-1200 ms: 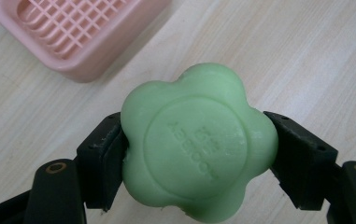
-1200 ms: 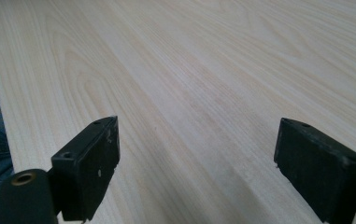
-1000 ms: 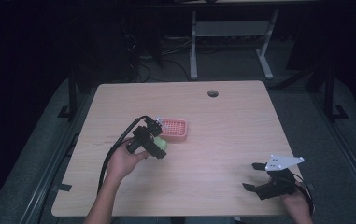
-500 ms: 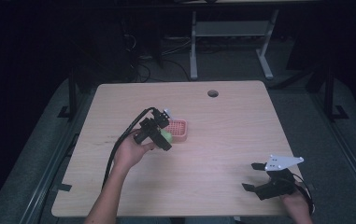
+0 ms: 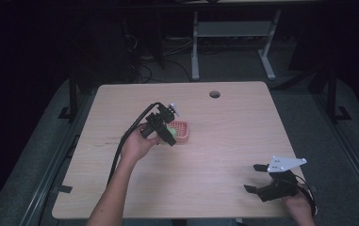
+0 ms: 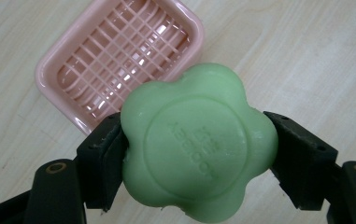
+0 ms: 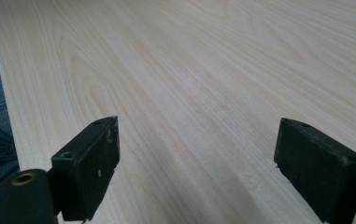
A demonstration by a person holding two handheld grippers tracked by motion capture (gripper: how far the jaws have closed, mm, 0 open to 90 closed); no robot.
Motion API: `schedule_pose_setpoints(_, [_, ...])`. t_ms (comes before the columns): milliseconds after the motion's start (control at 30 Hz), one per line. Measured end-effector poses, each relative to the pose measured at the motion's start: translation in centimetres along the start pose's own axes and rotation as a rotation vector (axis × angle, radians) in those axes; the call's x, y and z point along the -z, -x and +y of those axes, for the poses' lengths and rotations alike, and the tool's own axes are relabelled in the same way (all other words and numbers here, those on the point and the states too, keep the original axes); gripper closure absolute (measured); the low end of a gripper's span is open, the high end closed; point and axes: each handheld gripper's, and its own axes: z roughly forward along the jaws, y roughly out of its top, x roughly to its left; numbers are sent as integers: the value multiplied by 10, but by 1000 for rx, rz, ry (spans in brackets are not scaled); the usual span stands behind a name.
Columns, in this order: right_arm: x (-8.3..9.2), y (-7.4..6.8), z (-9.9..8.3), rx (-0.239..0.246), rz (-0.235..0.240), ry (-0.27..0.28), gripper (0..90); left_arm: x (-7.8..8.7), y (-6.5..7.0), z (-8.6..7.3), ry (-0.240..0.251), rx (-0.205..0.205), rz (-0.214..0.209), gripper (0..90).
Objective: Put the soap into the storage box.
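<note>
Soap (image 6: 199,144), a green flower-shaped bar, sits pinched between the jaws of the left tool (image 5: 164,128), held in the air just above the near edge of a pink soap dish (image 6: 117,60) at the middle of the tabletop (image 5: 233,136). The dish's slatted grid appears empty and glossy, with nothing resting on it. To finish the placement well, the bar likely needs carrying a little farther over the dish so its centre sits above the grid, then lowering flat until it touches before the jaws let go; releasing from here risks the bar catching the rim and tipping onto the wood. The right tool (image 5: 271,183) rests near the tabletop's front right corner, well apart from the dish, its jaws spread wide with only bare wood between them.
</note>
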Motion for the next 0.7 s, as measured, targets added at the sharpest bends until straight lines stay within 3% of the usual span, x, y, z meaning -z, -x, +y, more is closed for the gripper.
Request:
schedule_pose_setpoints(467, [0, 0, 0, -2, 2, 3, 138, -7, -14, 21, -2, 39, 4, 266])
schedule_pose_setpoints(700, [0, 0, 0, -5, 2, 6, 138, -10, -20, 33, -18, 28, 6, 266])
